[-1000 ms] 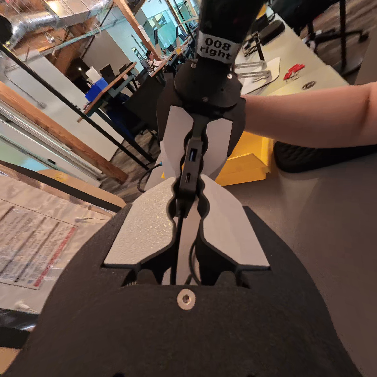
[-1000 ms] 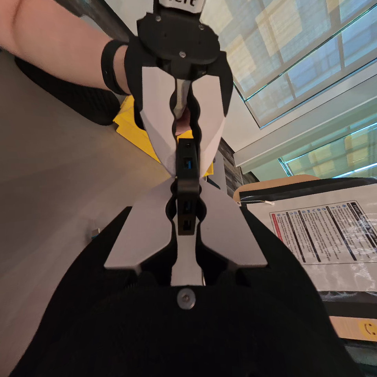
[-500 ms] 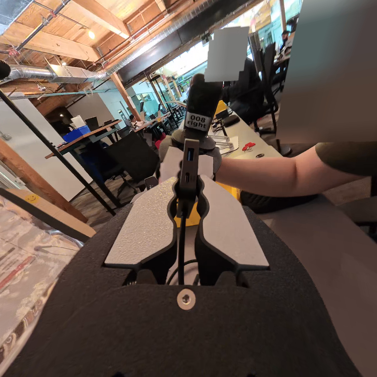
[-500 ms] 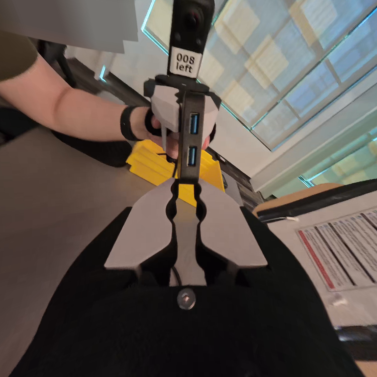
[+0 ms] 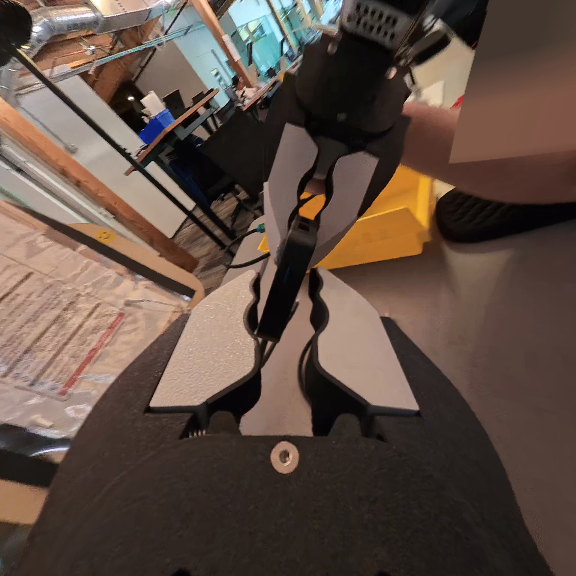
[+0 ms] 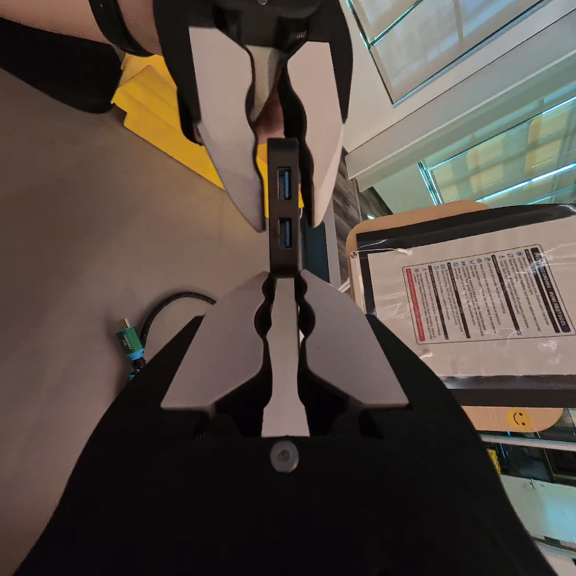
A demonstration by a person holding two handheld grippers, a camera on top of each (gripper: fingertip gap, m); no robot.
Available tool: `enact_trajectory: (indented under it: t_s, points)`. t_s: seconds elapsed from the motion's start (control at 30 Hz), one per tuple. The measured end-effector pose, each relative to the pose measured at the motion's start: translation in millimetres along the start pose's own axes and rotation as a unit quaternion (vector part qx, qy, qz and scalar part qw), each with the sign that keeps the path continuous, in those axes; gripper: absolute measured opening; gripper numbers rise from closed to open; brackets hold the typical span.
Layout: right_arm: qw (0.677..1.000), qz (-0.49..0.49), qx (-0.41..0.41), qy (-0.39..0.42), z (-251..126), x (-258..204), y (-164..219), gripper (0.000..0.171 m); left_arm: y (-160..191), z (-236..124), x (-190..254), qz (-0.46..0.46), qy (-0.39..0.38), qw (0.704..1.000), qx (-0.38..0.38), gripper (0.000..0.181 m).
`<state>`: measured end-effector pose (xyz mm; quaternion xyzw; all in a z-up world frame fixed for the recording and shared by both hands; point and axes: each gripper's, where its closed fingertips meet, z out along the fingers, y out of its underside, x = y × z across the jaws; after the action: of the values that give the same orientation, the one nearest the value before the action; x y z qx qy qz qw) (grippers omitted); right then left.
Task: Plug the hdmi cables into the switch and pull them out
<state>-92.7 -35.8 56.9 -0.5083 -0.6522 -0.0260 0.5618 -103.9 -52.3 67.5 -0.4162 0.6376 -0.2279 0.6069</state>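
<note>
Gripping one end of the black switch (image 6: pixel 284 218), your right gripper (image 6: pixel 284 280) pinches it at the fingertips, its two blue ports facing that wrist camera. Your left gripper (image 5: pixel 283 280) stands parted around the switch's other end without clamping it, a thin dark cable (image 5: pixel 265 346) trailing from there. A green-tipped cable (image 6: pixel 131 343) lies apart on the grey table (image 6: pixel 78 218), near a yellow bin (image 5: pixel 380 237).

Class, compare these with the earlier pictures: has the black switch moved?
Yes. In the left wrist view the switch has dropped. Its far end stood above the yellow bin before, and now it overlaps the bin.
</note>
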Motion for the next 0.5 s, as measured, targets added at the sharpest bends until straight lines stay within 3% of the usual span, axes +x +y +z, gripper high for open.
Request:
enact_trajectory:
  t_s: [0.03,0.13,0.3,0.4,0.5]
  points:
    - [1.000,0.000,-0.004,0.003,0.2,0.4,-0.6,0.013,1.4,0.7,-0.8,0.014,-0.009,1.000,-0.002,0.028]
    - [0.999,0.018,0.030,0.022,-5.2,7.6,-9.2,0.025,-8.5,-3.8,-3.3,0.004,-0.010,0.999,0.034,0.017]
    - [0.958,0.168,0.229,-0.033,-26.7,14.6,-54.7,0.053,-58.6,-46.0,-9.6,-0.109,0.061,0.962,0.243,0.013]
    - [0.930,0.200,0.305,-0.049,-31.9,13.5,-81.8,0.049,-74.3,-65.8,-1.5,-0.134,0.123,0.933,0.312,0.013]
    - [0.932,0.171,0.314,-0.060,-27.6,-1.1,-101.9,0.041,-82.1,-73.1,4.9,-0.139,0.150,0.914,0.350,0.013]
